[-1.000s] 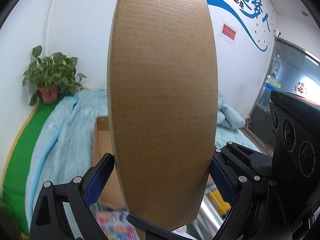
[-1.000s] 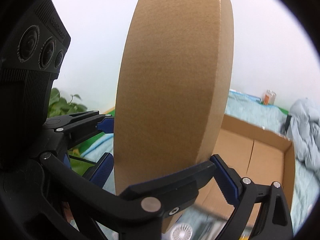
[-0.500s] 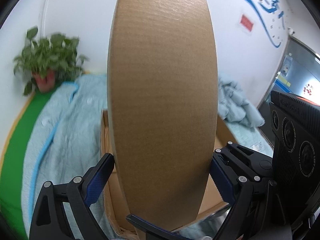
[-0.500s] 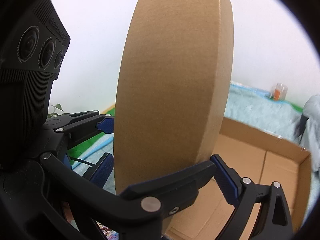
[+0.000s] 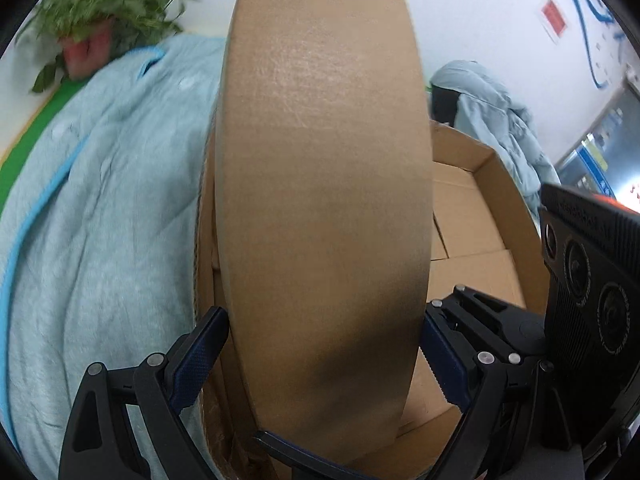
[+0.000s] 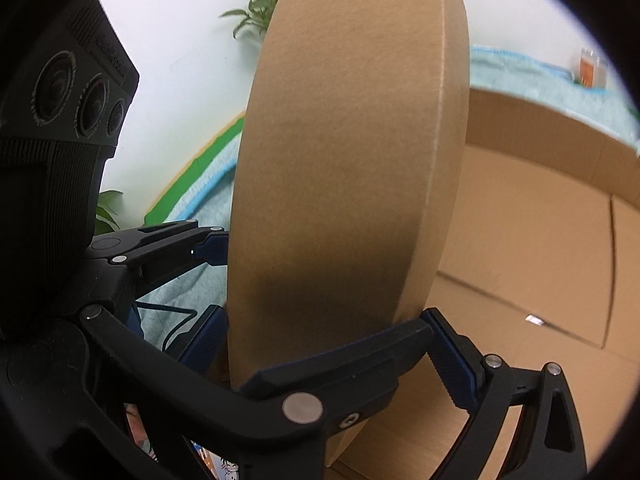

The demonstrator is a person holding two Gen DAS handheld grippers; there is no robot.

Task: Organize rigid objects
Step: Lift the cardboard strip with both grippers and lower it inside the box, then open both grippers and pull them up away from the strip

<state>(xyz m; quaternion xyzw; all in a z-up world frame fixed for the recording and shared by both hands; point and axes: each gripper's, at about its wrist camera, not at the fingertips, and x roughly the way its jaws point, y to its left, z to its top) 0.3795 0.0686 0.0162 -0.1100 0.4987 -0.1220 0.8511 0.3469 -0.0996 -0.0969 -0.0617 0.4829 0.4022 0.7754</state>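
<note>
From the left wrist camera, the left gripper (image 5: 322, 344) has its jaws clenched on a small cardboard box (image 5: 324, 200), one blue pad pressed to each side face. The box stands upright and fills the middle of the view. It is held by its narrow width, probably because that is the only span the jaws can reach across. Behind and below it lies a big open carton (image 5: 500, 184) with a bare floor of folded flaps, resting on a pale blue blanket (image 5: 100, 220). The small box hangs over the carton's left wall, likely so that it can be set down inside. A potted plant (image 5: 96, 16) stands at the far corner, blurred.

From the right wrist camera, the right gripper (image 6: 320, 340) is also clamped on the small cardboard box (image 6: 352, 152), its pads on opposite faces near the bottom. The left gripper's (image 6: 208, 248) pad presses the box's far side just above. Two grips likely keep the tall box from tipping. The carton's floor (image 6: 540, 260) spreads out to the right, with room for the box.
</note>
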